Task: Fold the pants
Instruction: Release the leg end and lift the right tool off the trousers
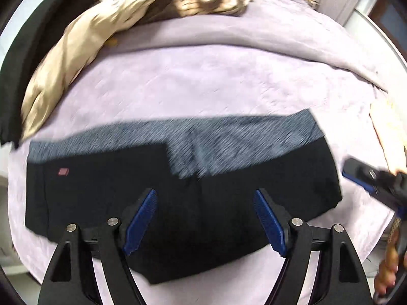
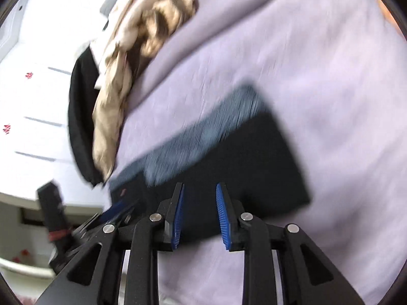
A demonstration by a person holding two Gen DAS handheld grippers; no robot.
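Note:
The black pants lie folded into a compact rectangle on the lilac bedsheet, with the grey striped inner waistband showing along the far edge and a small red label at the left. My left gripper is open wide and empty, hovering above the pants' near half. The right gripper shows at the right edge of this view, beside the pants. In the right wrist view the pants lie ahead; my right gripper is open and empty above their near edge.
A crumpled beige garment and a black garment are piled at the far left of the bed; they also show in the right wrist view. White drawers stand beyond the bed's edge. The left gripper body is at lower left.

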